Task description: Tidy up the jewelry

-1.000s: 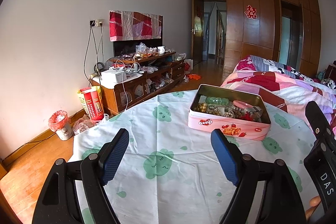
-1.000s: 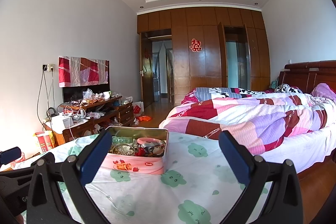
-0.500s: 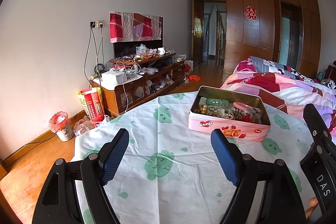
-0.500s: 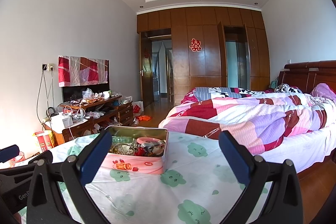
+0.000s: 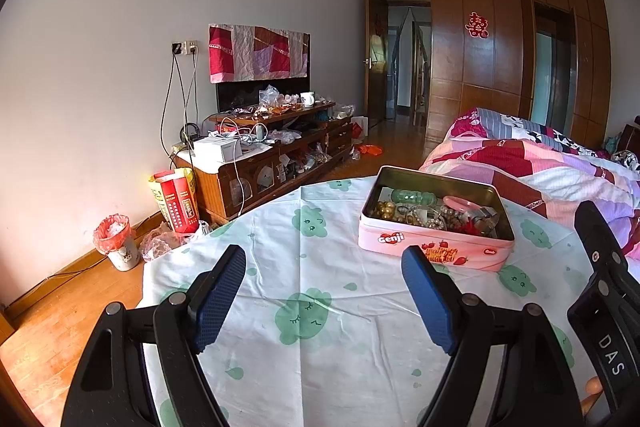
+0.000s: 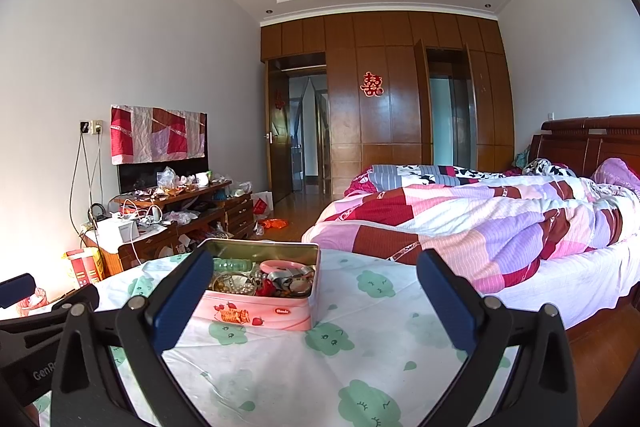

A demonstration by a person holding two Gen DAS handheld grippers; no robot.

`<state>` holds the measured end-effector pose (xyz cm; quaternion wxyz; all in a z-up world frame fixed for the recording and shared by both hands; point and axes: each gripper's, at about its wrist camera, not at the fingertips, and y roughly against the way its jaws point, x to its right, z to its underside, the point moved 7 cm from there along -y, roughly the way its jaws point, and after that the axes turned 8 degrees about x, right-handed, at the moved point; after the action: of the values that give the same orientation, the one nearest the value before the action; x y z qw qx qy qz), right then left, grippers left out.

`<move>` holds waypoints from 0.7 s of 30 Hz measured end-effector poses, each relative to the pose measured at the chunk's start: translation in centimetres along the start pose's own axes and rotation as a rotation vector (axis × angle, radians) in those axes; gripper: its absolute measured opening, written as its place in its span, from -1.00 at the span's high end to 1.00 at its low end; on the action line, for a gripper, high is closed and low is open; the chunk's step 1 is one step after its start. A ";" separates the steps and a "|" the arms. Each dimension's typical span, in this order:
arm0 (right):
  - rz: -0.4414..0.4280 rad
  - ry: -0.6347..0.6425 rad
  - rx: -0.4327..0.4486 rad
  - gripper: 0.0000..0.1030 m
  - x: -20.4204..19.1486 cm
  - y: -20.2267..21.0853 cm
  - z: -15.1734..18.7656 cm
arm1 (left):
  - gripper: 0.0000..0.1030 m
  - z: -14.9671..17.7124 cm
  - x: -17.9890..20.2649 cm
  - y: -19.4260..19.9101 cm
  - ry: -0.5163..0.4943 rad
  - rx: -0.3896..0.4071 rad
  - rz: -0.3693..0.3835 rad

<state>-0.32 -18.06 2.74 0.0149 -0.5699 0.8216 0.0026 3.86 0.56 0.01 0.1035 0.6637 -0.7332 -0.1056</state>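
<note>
A pink metal tin [image 5: 436,249] stands open on the table, full of tangled jewelry: a green bead bracelet [image 5: 408,195], a pink bangle [image 5: 460,203], gold beads and chains. It also shows in the right wrist view [image 6: 260,313]. My left gripper [image 5: 324,291] is open and empty, held above the cloth short of the tin. My right gripper [image 6: 312,303] is open and empty, with the tin just beyond its left finger. The right gripper's body shows at the right edge of the left wrist view [image 5: 608,291].
The table wears a white cloth with green cloud faces [image 5: 304,315]. A bed with a pink patchwork quilt [image 6: 480,215] lies right of the table. A cluttered wooden TV cabinet [image 5: 264,163], a red-lined bin [image 5: 116,241] and a yellow box stand along the left wall.
The left wrist view has shifted slightly, so the tin sits a little higher and further off. The right gripper's body has edged in the left view. Both grippers stay open.
</note>
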 end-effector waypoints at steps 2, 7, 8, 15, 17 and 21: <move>0.001 0.000 0.000 -1.00 0.0 0.0 0.0 | -0.56 -0.2 0.0 0.1 -0.001 0.008 -0.005; 0.001 0.000 0.000 -1.00 0.0 0.0 0.0 | -0.56 -0.5 -0.3 0.1 -0.003 0.013 -0.012; 0.000 0.000 0.000 -1.00 0.0 0.0 0.0 | -0.56 -0.6 -0.3 0.0 -0.005 0.013 -0.014; 0.000 0.001 -0.001 -1.00 0.0 0.0 0.0 | -0.56 -1.2 -0.6 0.1 -0.015 0.009 -0.022; 0.000 0.000 -0.001 -1.00 0.0 0.0 0.0 | -0.56 -1.3 -0.6 0.1 -0.023 0.008 -0.024; 0.000 0.001 -0.002 -1.00 -0.1 0.0 0.0 | -0.56 -1.4 -0.3 0.0 -0.042 0.006 -0.032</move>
<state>-0.31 -18.01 2.79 0.0141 -0.5697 0.8217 0.0034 4.28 0.87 1.33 0.0841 0.6734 -0.7247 -0.1190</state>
